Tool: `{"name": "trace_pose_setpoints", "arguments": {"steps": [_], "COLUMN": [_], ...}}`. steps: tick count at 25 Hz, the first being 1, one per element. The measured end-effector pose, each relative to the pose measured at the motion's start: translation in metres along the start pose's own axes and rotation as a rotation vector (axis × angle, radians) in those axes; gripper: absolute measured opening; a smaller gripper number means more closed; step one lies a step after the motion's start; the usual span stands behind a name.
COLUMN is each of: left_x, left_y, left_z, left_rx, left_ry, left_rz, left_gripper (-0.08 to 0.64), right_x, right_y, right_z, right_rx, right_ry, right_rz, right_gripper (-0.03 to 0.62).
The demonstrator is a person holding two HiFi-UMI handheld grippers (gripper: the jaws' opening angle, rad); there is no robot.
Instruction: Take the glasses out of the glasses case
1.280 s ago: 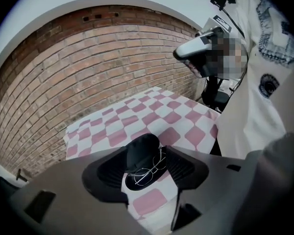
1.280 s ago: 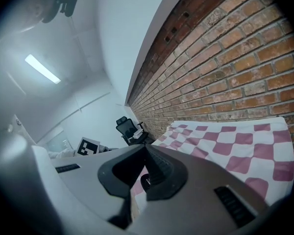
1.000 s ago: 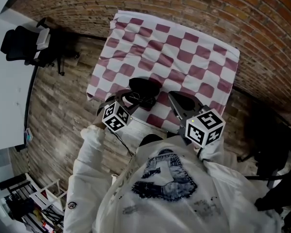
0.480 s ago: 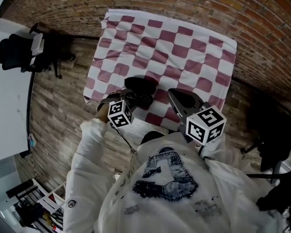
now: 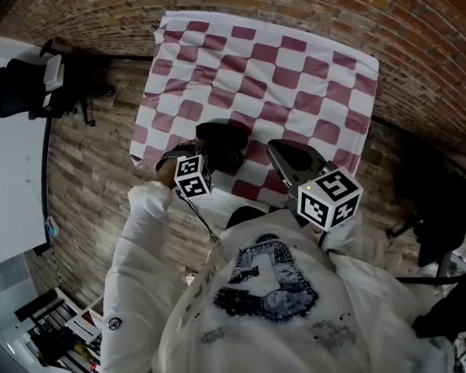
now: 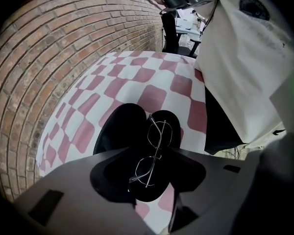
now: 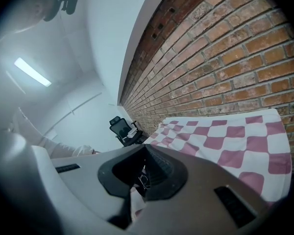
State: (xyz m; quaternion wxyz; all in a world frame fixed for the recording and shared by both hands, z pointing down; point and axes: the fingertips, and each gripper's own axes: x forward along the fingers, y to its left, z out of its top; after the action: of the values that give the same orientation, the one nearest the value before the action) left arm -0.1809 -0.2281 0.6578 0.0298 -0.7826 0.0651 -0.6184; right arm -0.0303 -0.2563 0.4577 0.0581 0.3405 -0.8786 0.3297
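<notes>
step: reaching for glasses in open glasses case | left claw: closing round them, not gripping | right claw: clenched, empty | next: pinch gently, lift

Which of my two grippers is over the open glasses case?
The left gripper, pointing steeply down with the glasses in the case between its closing fingers, not yet gripped. The right gripper sits beside it, aimed across the checked cloth.

Black case on red-and-white (checked) cloth.
</notes>
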Motion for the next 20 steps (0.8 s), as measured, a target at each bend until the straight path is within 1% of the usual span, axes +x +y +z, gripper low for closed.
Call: {"name": "trace_pose_setpoints", "arguments": {"steps": [8, 14, 20], "left_x": [0.011, 0.014, 0.018], "left_y": [-0.007, -0.012, -0.017], "left_z": [0.002, 0.001, 0.001], "left_rx": [0.034, 0.034, 0.026], "left_ry": [0.013, 0.010, 0.017], "left_rz": [-0.040, -0.052, -0.055], "left_gripper": [0.113, 0.084, 0.072], "right_x": [0.005, 0.008, 0.008], "right_y": [-0.004, -0.003, -0.003], "right_z": [0.000, -0.002, -0.003], "right_rx": [0.006, 0.006, 0.001], "right_ry": [0.011, 0.021, 0.024], "right_rz": [-0.005, -0.005, 0.000], "right_gripper": [0.014, 0.014, 0.014]}}
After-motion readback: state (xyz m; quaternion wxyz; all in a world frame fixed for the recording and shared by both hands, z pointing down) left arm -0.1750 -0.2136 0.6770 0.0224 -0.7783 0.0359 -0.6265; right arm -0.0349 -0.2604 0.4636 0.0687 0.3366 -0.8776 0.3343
